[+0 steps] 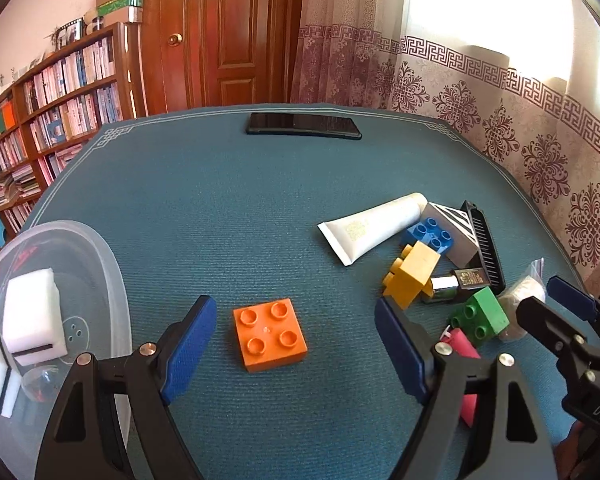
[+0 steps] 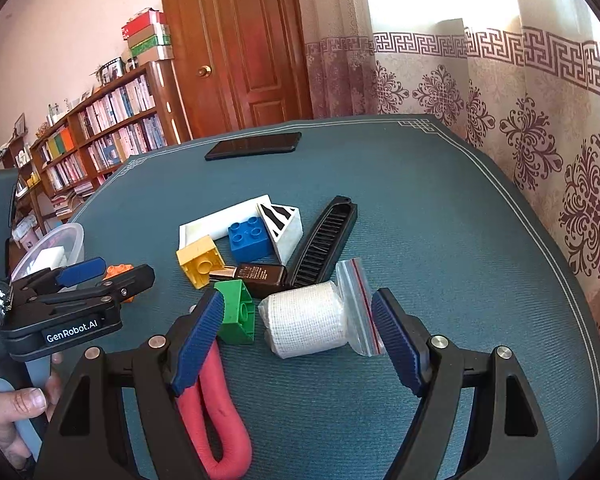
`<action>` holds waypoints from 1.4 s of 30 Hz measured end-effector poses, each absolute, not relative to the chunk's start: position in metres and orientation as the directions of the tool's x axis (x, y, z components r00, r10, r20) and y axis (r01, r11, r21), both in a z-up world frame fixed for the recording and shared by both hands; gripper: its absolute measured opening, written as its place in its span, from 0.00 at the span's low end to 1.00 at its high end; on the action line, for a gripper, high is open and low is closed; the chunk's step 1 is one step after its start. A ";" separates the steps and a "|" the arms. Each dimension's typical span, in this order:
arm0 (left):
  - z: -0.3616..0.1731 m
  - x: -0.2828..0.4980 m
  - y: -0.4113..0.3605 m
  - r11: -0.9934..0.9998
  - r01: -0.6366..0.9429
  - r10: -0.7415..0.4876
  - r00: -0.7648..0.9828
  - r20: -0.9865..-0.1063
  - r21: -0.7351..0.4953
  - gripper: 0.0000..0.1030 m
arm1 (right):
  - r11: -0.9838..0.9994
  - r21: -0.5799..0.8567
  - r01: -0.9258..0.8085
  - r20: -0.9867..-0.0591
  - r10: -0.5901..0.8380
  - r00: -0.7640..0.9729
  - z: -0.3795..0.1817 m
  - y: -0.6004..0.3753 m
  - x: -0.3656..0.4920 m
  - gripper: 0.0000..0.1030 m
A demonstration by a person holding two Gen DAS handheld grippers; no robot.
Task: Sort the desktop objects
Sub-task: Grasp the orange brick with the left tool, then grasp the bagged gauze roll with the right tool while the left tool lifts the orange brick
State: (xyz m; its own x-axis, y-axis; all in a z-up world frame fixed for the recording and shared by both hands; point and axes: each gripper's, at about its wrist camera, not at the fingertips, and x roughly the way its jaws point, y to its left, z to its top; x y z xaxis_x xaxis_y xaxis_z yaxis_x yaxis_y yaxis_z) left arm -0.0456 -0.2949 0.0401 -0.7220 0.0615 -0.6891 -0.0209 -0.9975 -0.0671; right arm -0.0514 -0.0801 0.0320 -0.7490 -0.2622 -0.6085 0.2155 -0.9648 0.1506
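Left wrist view: low, close over teal cloth table, facing wooden door. Right wrist view: same heading, further right. Shared: black phone, green plastic brick.

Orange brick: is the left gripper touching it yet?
Apart. The left wrist view shows teal mat on both sides of the orange brick, between it and the open left gripper.

It was a lived-in home study: a tall wooden bookcase crammed with books stood by a panelled brown wooden door, patterned maroon-and-cream curtains hung at a bright window, and a teal-clothed counter filled the middle.
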 end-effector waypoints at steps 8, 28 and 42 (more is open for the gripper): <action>0.039 -0.049 -0.292 -0.998 -0.040 0.060 -0.726 -0.685 -0.045 0.82 | -0.963 0.189 0.194 -0.630 -0.270 -0.728 0.025 -0.076 -0.057 0.77; 0.031 -0.049 -0.289 -0.983 -0.124 0.181 -0.679 -0.712 -0.132 0.41 | -0.960 0.201 0.197 -0.629 -0.281 -0.725 0.024 -0.075 -0.056 0.77; 0.037 -0.035 -0.281 -0.983 -0.138 0.181 -0.711 -0.680 -0.118 0.36 | -0.970 0.195 0.147 -0.638 -0.239 -0.732 0.023 -0.068 -0.058 0.77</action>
State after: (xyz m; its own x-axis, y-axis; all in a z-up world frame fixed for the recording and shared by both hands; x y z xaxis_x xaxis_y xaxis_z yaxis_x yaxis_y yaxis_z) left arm -0.0352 -0.2814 0.0370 -0.7108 0.1814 -0.6796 -0.1379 -0.9834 -0.1182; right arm -0.0582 -0.0684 0.0228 -0.7324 -0.2389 -0.6375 0.1466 -0.9698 0.1950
